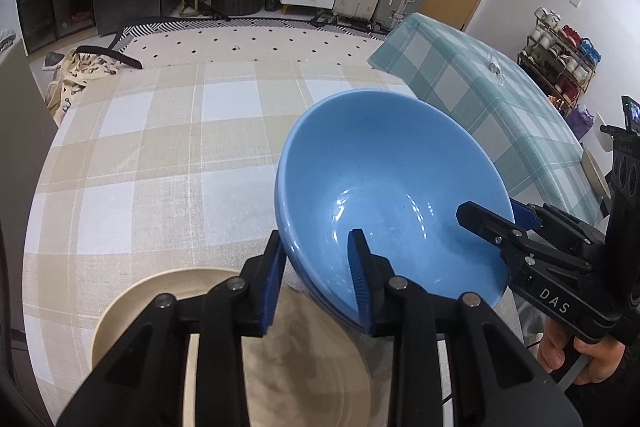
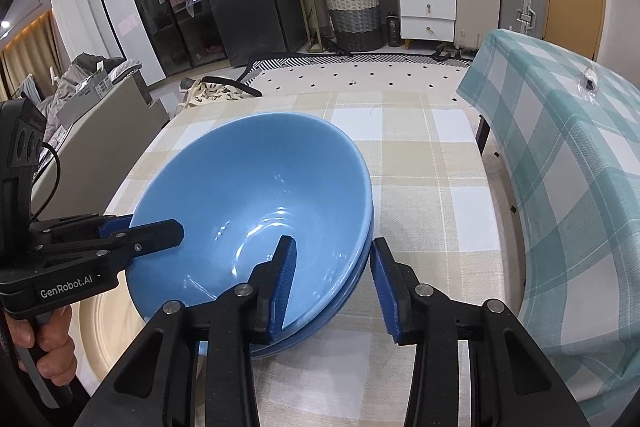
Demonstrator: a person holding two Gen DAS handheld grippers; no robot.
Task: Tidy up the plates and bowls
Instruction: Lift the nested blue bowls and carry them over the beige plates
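Two light-blue bowls are nested; the upper bowl (image 1: 380,167) (image 2: 248,179) sits in the lower bowl (image 2: 346,293), of which only the outer wall shows. My left gripper (image 1: 316,239) (image 2: 152,227) is shut on their left rim, one pad inside and one on the outer wall. My right gripper (image 2: 333,241) (image 1: 488,211) is shut on the opposite rim the same way. A cream plate (image 1: 140,307) (image 2: 100,327) lies at the near left, partly under the bowls. Whether the bowls rest on the cloth or hang just above it I cannot tell.
The table (image 1: 160,147) wears a beige checked cloth. A second table (image 2: 560,167) in teal check stands close on the right. A chair (image 1: 92,63) with a patterned cloth stands at the far left edge. A hand (image 1: 560,351) holds the right gripper's handle.
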